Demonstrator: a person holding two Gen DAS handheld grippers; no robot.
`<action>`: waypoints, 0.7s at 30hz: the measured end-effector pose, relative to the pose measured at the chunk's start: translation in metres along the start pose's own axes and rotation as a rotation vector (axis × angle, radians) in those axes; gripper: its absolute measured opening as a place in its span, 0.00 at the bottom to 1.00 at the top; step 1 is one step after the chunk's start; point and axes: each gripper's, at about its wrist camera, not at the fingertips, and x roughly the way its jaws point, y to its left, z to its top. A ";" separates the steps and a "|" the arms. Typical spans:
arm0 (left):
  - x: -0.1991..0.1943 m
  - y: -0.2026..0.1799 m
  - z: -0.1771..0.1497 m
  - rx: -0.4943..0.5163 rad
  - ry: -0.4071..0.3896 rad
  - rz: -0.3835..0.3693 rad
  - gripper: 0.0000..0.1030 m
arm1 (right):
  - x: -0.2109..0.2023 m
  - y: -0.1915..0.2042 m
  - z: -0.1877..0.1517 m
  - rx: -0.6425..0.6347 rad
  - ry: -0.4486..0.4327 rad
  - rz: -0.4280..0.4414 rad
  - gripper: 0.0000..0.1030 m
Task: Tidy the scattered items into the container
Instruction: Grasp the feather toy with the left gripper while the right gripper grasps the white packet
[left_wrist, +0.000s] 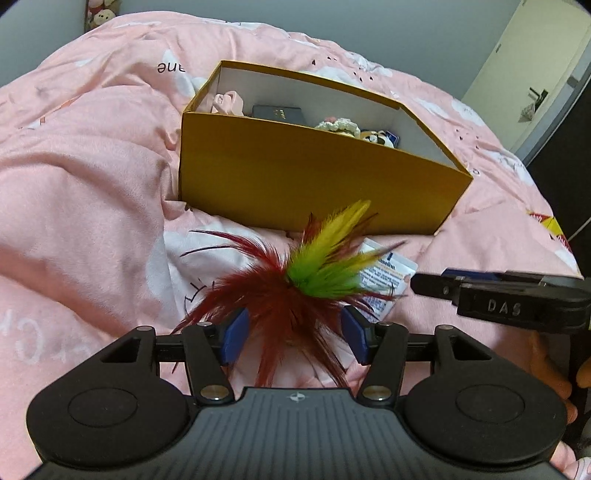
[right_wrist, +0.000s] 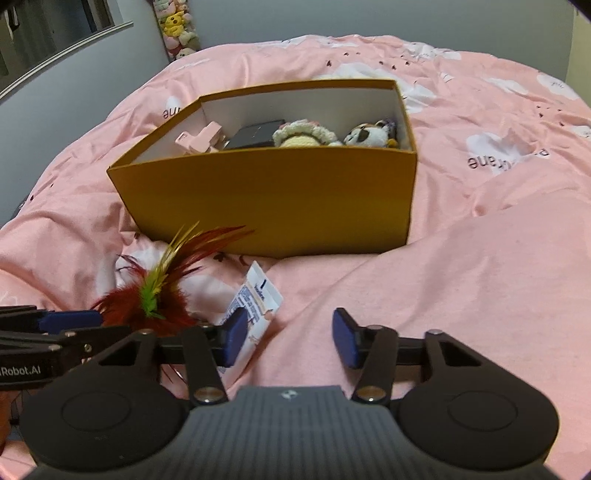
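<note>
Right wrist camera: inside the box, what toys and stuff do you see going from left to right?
Pink plastic clip → black flat case → cream crocheted doll with a frilly bonnet → small brown-and-white plush animal, all inside the mustard-yellow cardboard box.

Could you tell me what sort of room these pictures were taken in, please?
Most likely a bedroom: a rumpled pink duvet with white cloud prints fills both views, plush toys are stacked against the far wall, and a door stands at the right.

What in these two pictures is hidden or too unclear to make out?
- Feather toy, left view: its base is buried under its own feathers.
- Sachet, right view: print too small; the right gripper finger covers one corner.
- Orange box, both views: near wall hides its floor and the lower parts of its contents.
</note>
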 end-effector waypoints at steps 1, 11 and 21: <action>0.002 0.002 0.000 -0.009 -0.003 -0.006 0.64 | 0.003 0.001 0.000 -0.002 0.008 0.003 0.50; 0.032 -0.005 0.009 -0.005 -0.022 -0.015 0.64 | 0.015 -0.002 0.000 -0.002 0.038 0.020 0.50; 0.046 -0.014 0.009 0.048 0.012 0.061 0.64 | 0.023 -0.006 0.002 0.000 0.042 0.045 0.50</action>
